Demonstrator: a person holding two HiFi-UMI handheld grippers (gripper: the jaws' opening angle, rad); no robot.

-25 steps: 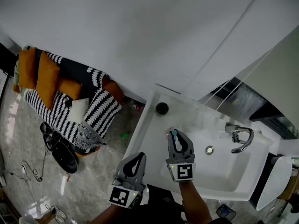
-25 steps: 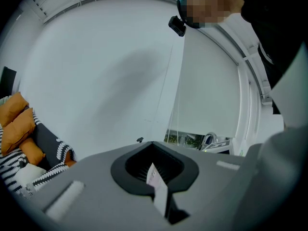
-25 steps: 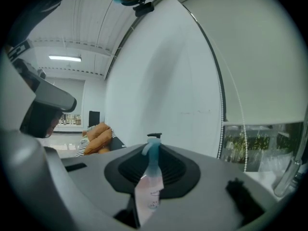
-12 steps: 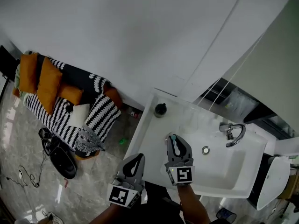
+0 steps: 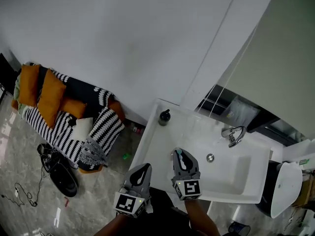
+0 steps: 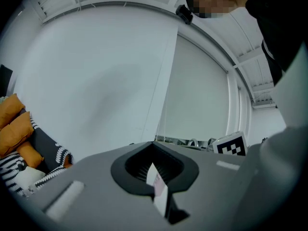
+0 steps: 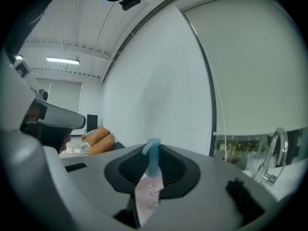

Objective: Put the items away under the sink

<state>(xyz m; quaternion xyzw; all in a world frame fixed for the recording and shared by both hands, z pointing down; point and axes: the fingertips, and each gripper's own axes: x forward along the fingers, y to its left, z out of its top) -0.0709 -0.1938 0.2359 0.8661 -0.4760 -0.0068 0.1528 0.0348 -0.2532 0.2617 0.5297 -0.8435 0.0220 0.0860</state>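
My right gripper (image 5: 181, 156) hangs over the front edge of the white sink (image 5: 246, 181). It is shut on a small clear bottle (image 7: 148, 190) with a light blue pump top (image 7: 152, 154); the top pokes out past the jaws (image 5: 179, 152). My left gripper (image 5: 141, 171) is beside it, left of the counter and over the floor. It is shut on a thin white packet (image 6: 159, 189) with a pinkish label, held edge-on in the closed jaws. Both grippers point roughly level toward the white wall.
A black soap dispenser (image 5: 164, 117) stands at the counter's back left corner. A chrome faucet (image 5: 233, 134) and a drain (image 5: 210, 157) mark the basin. A striped sofa with orange cushions (image 5: 49, 95) is at the left and a white toilet (image 5: 284, 188) at the right.
Both grippers have risen and drawn back from the sink, which now looks smaller and farther off. Each still holds its item.
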